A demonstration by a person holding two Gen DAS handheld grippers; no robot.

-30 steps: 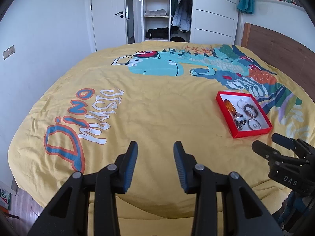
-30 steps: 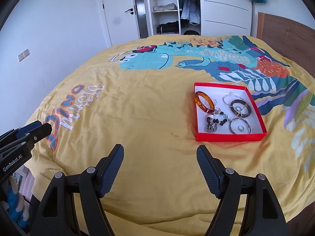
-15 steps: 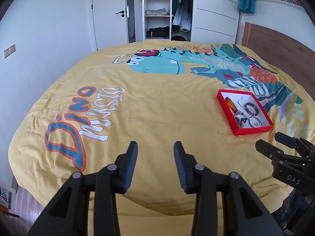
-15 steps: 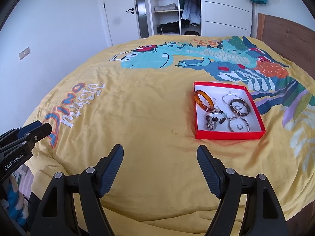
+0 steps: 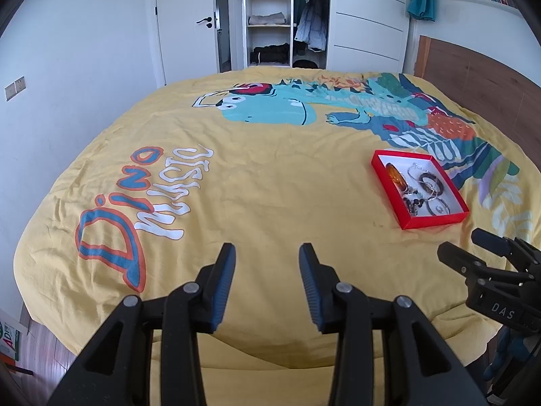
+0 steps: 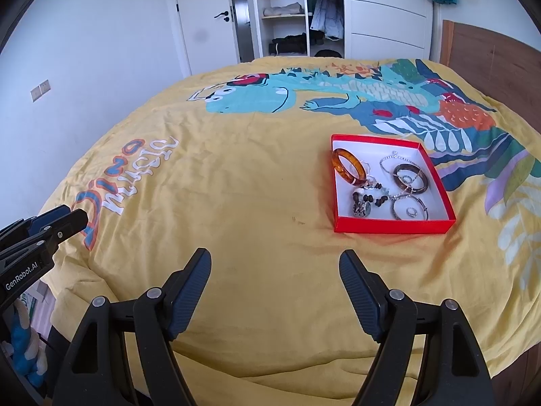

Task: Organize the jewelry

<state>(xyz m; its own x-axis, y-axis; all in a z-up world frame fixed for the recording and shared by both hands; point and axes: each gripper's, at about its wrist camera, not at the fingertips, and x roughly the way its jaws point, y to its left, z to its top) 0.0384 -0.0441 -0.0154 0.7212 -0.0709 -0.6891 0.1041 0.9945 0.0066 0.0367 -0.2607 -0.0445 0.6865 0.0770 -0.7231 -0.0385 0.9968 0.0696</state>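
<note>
A red box (image 6: 392, 226) with a white inside lies on the yellow bedspread, right of centre; it also shows in the left wrist view (image 5: 436, 220). It holds an amber bangle (image 6: 348, 165), a dark bangle (image 6: 409, 177), a silver bangle with a ring (image 6: 409, 208), a beaded piece (image 6: 367, 201) and a thin chain. My right gripper (image 6: 275, 260) is open and empty, above the bed's near edge, short of the box. My left gripper (image 5: 267, 253) is open and empty, well left of the box.
The bedspread (image 5: 257, 182) has a dinosaur print and "Dino music" lettering. A wooden headboard (image 5: 480, 74) stands at the right. An open wardrobe (image 5: 287, 23) and a white door (image 5: 189, 27) are behind the bed. Floor shows at the lower left.
Both grippers have drawn back a little from the bed, so the box looks slightly farther. The jaws have kept their openings. Nothing in the box has moved.
</note>
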